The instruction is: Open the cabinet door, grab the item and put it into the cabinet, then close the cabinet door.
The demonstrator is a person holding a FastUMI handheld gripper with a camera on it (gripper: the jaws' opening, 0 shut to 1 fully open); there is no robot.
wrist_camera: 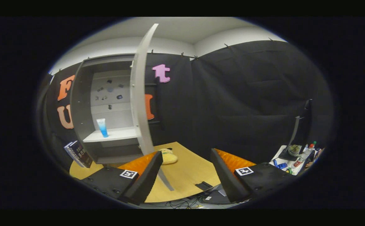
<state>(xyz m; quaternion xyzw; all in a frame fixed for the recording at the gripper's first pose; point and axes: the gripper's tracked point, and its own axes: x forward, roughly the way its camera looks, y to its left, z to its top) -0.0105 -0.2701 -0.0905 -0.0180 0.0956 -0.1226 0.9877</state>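
The cabinet (85,103) stands at the back of a wooden table (188,169), its door (140,94) swung wide open and seen almost edge-on, the pale panel rising tall beyond the left finger. Inside, on a white shelf (116,134), a tube (102,127) stands upright on its cap end: a small squeeze tube, white at the top and fading to bright blue toward the bottom. It sits near the shelf's left end, well apart from the gripper (185,171).

The gripper's 2 fingers are spread wide with nothing between them, just bare tabletop. A soft yellow toy (169,156) lies on the table just ahead of the left finger, beside the foot of the door. Books (77,153) lean against the cabinet's left side.
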